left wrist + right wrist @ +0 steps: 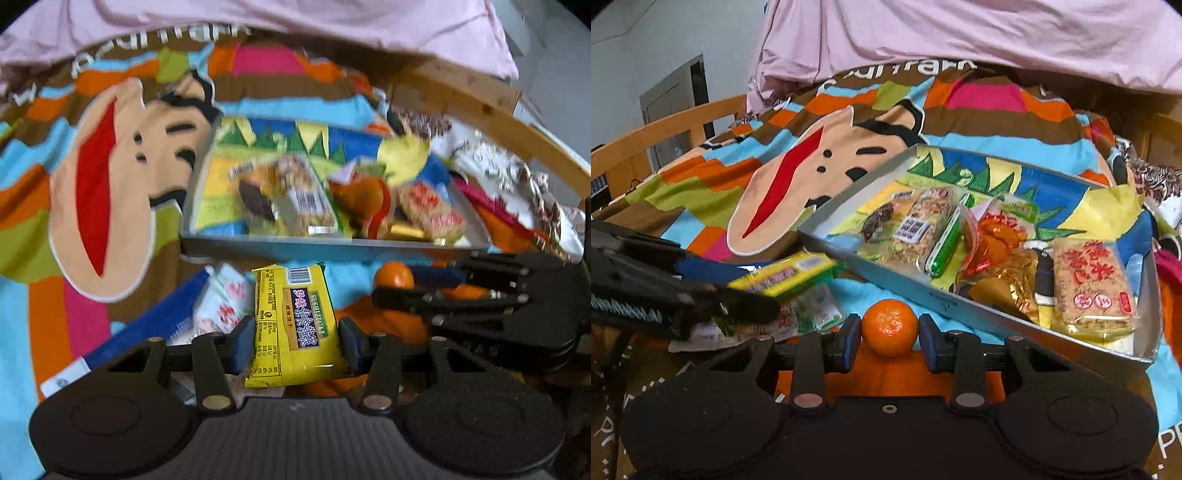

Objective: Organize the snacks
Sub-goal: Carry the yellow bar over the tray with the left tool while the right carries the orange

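Observation:
My left gripper [295, 339] is shut on a yellow snack packet [293, 325], held just in front of the metal tray [295, 245]. My right gripper [889, 341] is shut on a small orange mandarin [890, 326], near the tray's front edge [938, 299]. The tray holds several wrapped snacks: a rice cracker bar [1089, 291], an orange packet [1001, 236], a granola bar [919, 229]. The left gripper [683, 295] with the yellow packet [783, 277] shows at the left of the right wrist view. The right gripper [480, 291] with the mandarin [393, 275] shows at the right of the left wrist view.
A white-green packet [812, 310] lies on the colourful cartoon blanket [820, 155] below the yellow packet. A blue-edged packet [147, 325] lies left of my left gripper. A wooden bed frame [491, 107] curves behind the tray. A pink sheet [960, 33] lies at the back.

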A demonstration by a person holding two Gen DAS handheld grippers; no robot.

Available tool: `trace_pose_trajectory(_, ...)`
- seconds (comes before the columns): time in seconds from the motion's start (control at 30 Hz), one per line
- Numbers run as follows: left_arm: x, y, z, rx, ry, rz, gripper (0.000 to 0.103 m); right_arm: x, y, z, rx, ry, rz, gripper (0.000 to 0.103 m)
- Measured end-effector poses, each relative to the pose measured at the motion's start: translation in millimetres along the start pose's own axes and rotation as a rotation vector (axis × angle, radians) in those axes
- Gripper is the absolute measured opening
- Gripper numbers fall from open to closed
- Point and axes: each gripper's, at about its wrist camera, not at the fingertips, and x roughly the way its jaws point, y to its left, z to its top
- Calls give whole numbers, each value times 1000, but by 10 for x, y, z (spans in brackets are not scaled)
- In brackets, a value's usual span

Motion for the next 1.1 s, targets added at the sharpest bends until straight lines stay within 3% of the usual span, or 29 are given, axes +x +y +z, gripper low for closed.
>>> trace_pose_trajectory(0.27, -200, 174, 143, -135, -252, -26, 53, 1, -21, 142, -4, -125, -6, 36)
trace_pose_trajectory(0.33, -176, 216, 251, -167, -339, -4, 53, 61, -31, 206, -8, -155, -18, 36)
trace_pose_trajectory(0.47, -65, 298, 447, -228, -438, 33, 53, 192, -88, 274, -1, -183, -47, 36)
trace_pose_trajectory(0.67, 391, 405, 616, -246, -418, 68, 53, 461, -102, 210, -124, -153, -198, 36)
trace_pose_trajectory(0.9, 799, 422, 607, -220, -370, 97, 53, 692, 2, 162, -239, -129, -251, 36)
trace_pose_trajectory(1.1, 969, 455, 603, -234, -327, 110, 53, 764, -36, 172, -178, -90, -298, 37)
